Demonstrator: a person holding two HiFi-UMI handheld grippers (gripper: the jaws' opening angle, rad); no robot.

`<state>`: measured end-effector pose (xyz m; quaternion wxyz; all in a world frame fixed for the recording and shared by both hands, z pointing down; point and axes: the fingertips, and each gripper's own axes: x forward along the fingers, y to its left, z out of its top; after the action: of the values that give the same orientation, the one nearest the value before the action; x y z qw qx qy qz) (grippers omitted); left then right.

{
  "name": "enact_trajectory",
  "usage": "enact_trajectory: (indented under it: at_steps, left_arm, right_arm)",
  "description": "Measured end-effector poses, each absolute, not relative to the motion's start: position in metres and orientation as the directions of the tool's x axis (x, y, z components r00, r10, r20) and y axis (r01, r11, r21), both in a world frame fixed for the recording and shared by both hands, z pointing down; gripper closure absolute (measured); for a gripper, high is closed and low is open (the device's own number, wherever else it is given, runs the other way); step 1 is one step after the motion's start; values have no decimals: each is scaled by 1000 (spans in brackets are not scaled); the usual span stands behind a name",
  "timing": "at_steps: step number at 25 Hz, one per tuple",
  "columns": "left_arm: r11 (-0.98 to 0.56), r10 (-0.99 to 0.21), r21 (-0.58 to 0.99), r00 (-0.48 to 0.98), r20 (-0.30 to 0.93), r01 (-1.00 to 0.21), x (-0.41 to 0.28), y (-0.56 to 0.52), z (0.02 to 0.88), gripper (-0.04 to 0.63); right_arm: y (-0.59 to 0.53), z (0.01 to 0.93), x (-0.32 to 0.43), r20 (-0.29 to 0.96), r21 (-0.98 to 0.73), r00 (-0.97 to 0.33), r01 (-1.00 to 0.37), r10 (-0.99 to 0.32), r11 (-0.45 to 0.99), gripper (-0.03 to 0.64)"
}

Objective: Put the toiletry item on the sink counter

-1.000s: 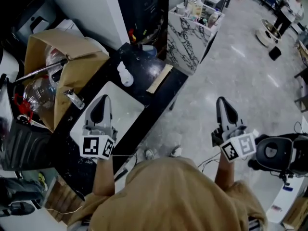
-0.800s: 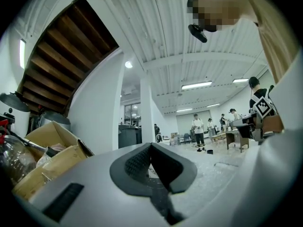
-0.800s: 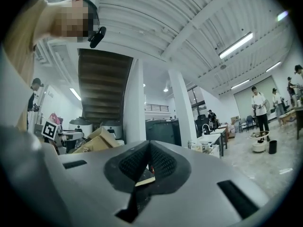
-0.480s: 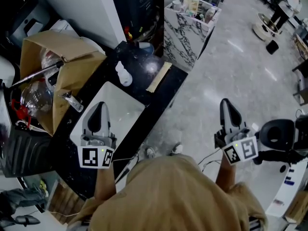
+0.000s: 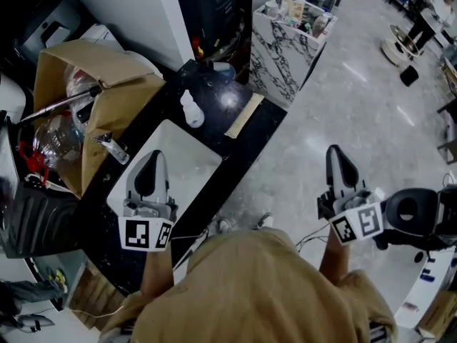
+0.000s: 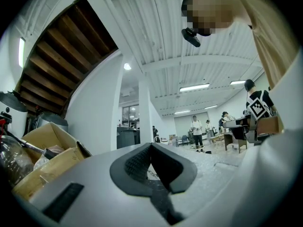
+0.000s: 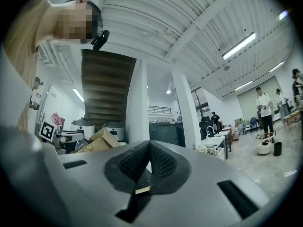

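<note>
A small white bottle [image 5: 191, 110] stands upright on the black sink counter [image 5: 214, 184], just beyond the white basin [image 5: 187, 164]. My left gripper [image 5: 151, 157] hovers over the basin's near part, shut and empty, well short of the bottle. In the left gripper view its jaws [image 6: 151, 146] meet with nothing between them. My right gripper [image 5: 334, 151] hangs over the bare floor to the right of the counter, also shut and empty; its pads [image 7: 135, 162] touch at the tip [image 7: 149, 144].
An open cardboard box [image 5: 100, 91] holding clear plastic stands at the counter's left, with a faucet [image 5: 113, 147] by the basin. A beige strip [image 5: 240, 116] lies near the counter's edge. A marble-patterned cabinet [image 5: 275, 59] holding several bottles stands beyond. A dark machine [image 5: 410, 216] is at right.
The right gripper has drifted slightly over the floor. The left gripper stays over the basin. Both stay shut, and the bottle has not moved.
</note>
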<state>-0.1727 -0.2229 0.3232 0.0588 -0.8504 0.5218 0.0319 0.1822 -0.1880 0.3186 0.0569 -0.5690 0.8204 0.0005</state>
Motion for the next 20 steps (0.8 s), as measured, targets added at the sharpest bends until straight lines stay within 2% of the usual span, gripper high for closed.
enact_trajectory:
  at_steps: [20]
  left_arm:
    - [-427,-893,-56,431,-129,-902,-157,-226,323,591]
  right_arm:
    - [-205,322,191,-93,-25,-373,-926,-923,377,615]
